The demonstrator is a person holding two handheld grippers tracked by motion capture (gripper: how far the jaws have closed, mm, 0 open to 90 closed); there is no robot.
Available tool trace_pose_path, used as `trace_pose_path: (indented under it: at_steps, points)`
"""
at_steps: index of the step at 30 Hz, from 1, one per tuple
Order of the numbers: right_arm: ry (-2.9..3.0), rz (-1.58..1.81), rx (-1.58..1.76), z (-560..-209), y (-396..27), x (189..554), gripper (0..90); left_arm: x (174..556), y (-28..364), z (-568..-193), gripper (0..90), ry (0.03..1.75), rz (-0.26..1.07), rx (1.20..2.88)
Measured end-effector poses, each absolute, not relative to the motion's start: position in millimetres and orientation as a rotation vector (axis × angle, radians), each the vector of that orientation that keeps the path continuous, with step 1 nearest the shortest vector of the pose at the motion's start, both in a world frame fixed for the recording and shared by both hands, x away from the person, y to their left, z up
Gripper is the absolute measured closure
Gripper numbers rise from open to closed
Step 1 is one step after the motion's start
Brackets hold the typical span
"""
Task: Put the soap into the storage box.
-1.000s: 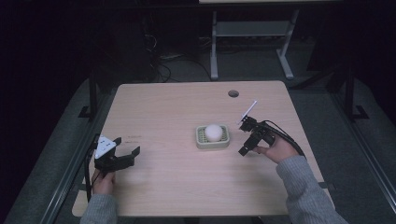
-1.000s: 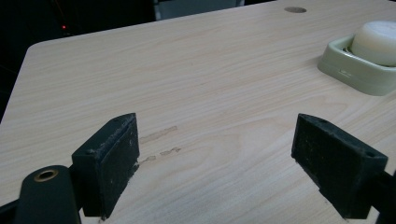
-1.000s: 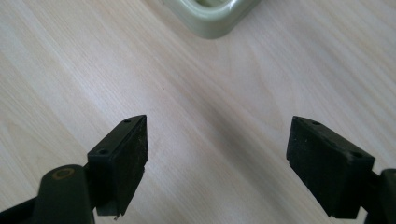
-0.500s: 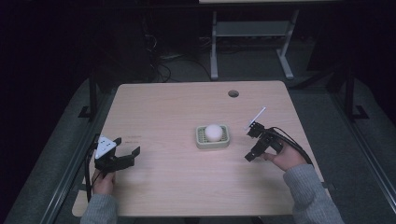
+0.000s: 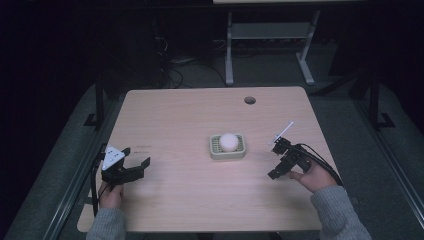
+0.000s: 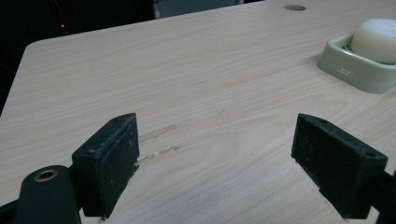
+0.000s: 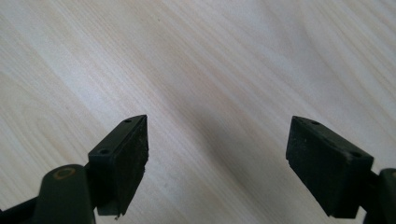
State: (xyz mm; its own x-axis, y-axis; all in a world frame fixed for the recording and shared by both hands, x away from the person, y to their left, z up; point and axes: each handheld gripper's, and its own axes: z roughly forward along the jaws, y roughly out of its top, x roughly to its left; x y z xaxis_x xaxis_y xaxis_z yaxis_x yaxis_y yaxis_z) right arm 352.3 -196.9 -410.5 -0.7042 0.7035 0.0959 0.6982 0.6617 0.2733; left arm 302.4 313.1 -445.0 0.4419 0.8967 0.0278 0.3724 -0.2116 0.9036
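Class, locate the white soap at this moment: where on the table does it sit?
In the high view the white soap sits in the green dish just right of the table's middle, between the two tongs and nearer the right tongs.

The table is of light wood and takes the middle of the frame, with a small round hole near its upper edge. Above it, in the upper middle of the frame, a grey metal frame stands on the dark floor, and black cables lie to its left.
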Motion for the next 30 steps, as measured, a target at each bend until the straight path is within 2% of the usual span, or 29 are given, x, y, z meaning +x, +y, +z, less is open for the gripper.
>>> trace_pose_path:
  at_steps: [30]
  points:
    - [2.744,0.602,1.272,-426.2,-233.3,309.8,20.8,302.2,309.8,-446.6,14.8,1.078,0.696,1.787]
